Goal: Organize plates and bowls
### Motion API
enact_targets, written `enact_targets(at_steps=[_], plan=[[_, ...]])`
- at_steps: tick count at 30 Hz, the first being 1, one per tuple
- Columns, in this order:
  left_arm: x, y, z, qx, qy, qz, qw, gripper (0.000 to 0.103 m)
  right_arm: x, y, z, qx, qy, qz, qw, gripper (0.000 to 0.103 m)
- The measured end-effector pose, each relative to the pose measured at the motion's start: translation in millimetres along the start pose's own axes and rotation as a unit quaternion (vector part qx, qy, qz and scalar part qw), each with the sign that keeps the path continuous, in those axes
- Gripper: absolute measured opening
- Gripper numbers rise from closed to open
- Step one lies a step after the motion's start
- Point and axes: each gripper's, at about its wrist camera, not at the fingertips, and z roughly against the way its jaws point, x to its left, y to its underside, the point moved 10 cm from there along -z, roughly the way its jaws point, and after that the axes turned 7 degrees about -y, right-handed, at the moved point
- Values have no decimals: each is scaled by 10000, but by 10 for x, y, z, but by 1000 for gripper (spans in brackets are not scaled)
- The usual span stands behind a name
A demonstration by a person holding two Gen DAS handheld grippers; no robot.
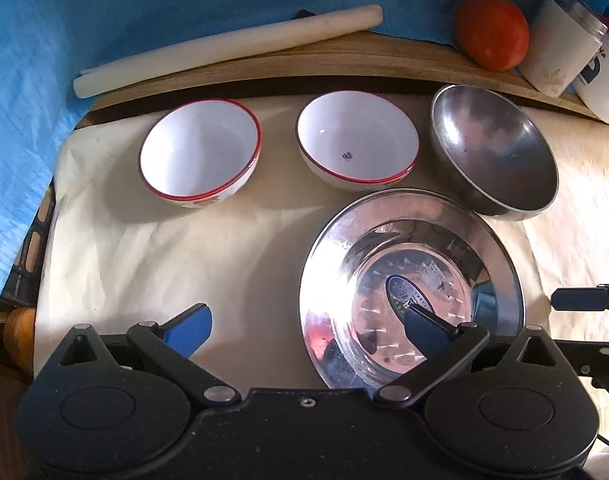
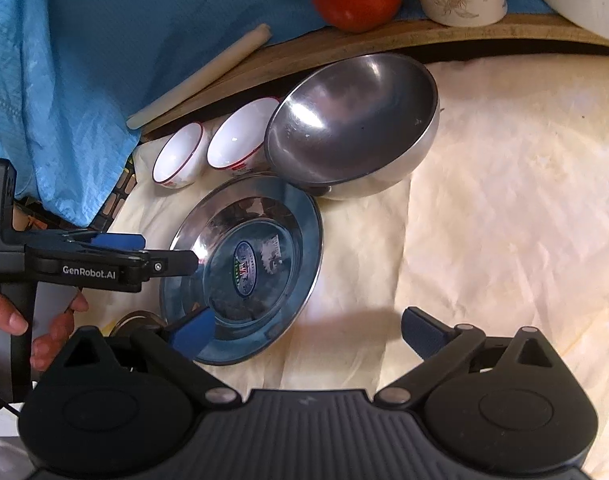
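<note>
Left wrist: left tool (image 1: 308, 330) jaws wide apart, empty, straddling the steel plate's (image 1: 504, 276) 9 o'clock rim. Steel bowl (image 1: 494, 152) at plate's 1 o'clock, two white bowls (image 1: 200, 150) at 11. Advice: seat one pad under the rim before closing.

Right wrist: right tool (image 2: 308, 332) spread, empty, over the plate's (image 2: 304, 240) 5 o'clock edge on the desk (image 2: 504, 220). Keep the tools from colliding.
</note>
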Motion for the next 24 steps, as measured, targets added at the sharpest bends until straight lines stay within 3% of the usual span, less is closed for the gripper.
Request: enact_targets(at_steps=[9,12,14,20,22,24], plan=[[-74,-23,-25,90,-13,-190,9998,101,14,-23,-46,8,-129,-32,9999,83],[-83,-36,-34,136,27,-199,9997,92,31,-33,-74,22,-159,-26,9999,74],[-75,-34,-33,157,76,-154,9997,84,36,-40,-87,32,-169,-24,9998,66],[-97,4,-56,328,395,17,9987,41,51,-11,-127,111,-240,-88,9996,39],[-75,14,-67,342,372,101,9987,36,46,-1,-145,129,-259,-145,9995,22],[-47,10,-66,350,300,153,9988,27,49,6,-140,119,-270,-181,9994,19]])
